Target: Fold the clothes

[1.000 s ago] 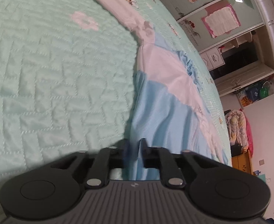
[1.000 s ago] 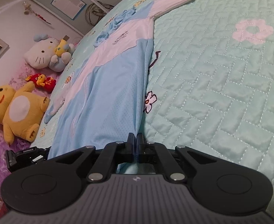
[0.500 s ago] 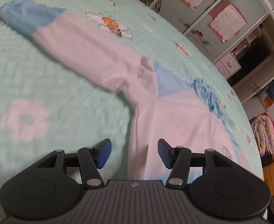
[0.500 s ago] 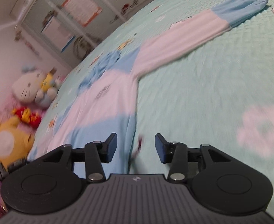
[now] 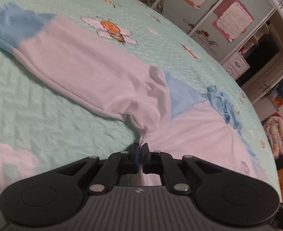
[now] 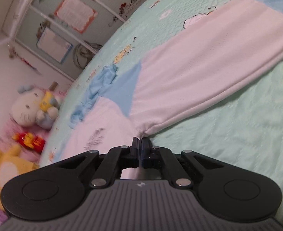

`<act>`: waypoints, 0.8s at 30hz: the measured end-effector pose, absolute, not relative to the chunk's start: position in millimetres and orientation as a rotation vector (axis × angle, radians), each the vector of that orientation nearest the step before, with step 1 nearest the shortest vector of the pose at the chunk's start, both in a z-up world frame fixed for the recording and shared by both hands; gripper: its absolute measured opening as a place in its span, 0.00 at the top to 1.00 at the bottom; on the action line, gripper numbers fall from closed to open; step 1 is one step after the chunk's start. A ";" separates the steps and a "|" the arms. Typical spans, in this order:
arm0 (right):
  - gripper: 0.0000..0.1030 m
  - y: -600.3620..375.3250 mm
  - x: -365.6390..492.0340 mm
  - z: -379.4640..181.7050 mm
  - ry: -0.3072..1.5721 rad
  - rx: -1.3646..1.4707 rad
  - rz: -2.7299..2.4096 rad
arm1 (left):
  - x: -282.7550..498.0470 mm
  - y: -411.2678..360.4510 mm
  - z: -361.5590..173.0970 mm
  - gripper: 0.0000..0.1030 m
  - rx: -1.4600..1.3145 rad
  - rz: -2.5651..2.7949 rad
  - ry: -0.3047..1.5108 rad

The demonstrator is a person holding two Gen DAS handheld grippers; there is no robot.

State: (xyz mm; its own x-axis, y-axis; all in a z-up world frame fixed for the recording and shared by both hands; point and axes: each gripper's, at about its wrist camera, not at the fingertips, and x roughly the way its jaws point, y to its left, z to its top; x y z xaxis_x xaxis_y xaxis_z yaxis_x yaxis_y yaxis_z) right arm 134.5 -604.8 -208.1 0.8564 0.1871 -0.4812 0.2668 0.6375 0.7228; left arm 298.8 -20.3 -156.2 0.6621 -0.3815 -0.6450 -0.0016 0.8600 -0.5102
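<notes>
While the shirt (image 5: 110, 71) lies spread flat on the bed (image 5: 45, 119), the left claw (image 5: 140, 150) pinches one underarm seam. The right claw (image 6: 139, 144) pinches the other. Both sleeves (image 6: 218, 57) extend outward.

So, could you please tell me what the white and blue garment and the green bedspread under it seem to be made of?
The garment looks like soft matte knit fabric, perhaps cotton jersey or fine mesh: it bunches into small folds at the armpit and shows tiny dots near the camera. The bedspread looks like quilted cloth with a slight sheen, probably polyester or satin-like cotton: stitched herringbone lines puff its surface.
</notes>
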 end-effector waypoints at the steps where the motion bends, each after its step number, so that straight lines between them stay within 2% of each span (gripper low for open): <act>1: 1.00 -609.7 132.3 -209.4 0.547 0.897 -0.058 | 298.6 -21.2 -156.1 0.96 -0.487 -0.226 0.825; 12: 0.97 -622.8 112.4 -215.5 0.522 0.951 -0.028 | 282.7 -18.1 -153.3 0.89 -0.472 -0.220 0.800; 13: 0.96 -621.5 105.6 -213.2 0.524 0.945 -0.042 | 277.1 -17.3 -150.7 0.83 -0.466 -0.215 0.795; 15: 0.86 -616.2 89.1 -206.3 0.516 0.939 -0.067 | 263.4 -15.5 -143.6 0.68 -0.457 -0.203 0.774; 16: 0.76 -611.3 79.6 -200.8 0.504 0.920 -0.080 | 256.6 -15.8 -140.4 0.59 -0.454 -0.213 0.758; 17: 0.68 -604.5 70.5 -194.3 0.492 0.891 -0.083 | 251.3 -18.3 -138.0 0.58 -0.443 -0.230 0.750; 22: 0.68 -554.3 46.1 -172.0 0.498 0.799 0.081 | 236.5 -38.2 -140.6 0.55 -0.362 -0.304 0.793; 24: 0.68 -532.0 45.6 -169.0 0.536 0.783 0.197 | 232.7 -48.1 -145.6 0.61 -0.276 -0.302 0.812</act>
State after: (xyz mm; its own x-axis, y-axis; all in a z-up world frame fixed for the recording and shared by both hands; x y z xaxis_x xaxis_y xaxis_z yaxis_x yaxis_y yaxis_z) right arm 45.6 -532.0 -169.0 0.8494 0.3611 -0.3848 0.0265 0.6990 0.7146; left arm 232.7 -48.1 -145.6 0.6497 -0.3668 -0.6659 0.1580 0.9219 -0.3537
